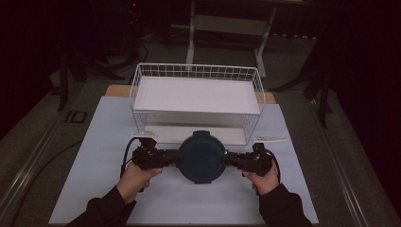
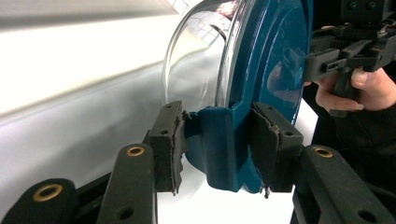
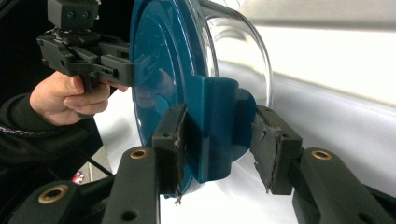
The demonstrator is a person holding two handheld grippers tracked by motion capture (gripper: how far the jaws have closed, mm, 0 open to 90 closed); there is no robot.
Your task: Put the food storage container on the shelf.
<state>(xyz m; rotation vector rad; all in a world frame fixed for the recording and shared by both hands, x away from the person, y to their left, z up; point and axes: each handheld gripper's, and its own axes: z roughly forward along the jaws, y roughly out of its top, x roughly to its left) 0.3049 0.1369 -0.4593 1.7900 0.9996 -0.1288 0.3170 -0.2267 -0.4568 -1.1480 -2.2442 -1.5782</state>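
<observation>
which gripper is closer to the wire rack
Left, slightly. Both grippers clamp the blue lidded container's side tabs just before the wire rack; the left gripper sits marginally nearer than the right gripper.

Wire rack (image 1: 196, 94) blocks path ahead; table (image 1: 94, 165) open L/R.

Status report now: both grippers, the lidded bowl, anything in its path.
Left gripper and right gripper each clamped on a side tab of the teal-lidded glass bowl. White wire shelf rack directly behind it.
</observation>
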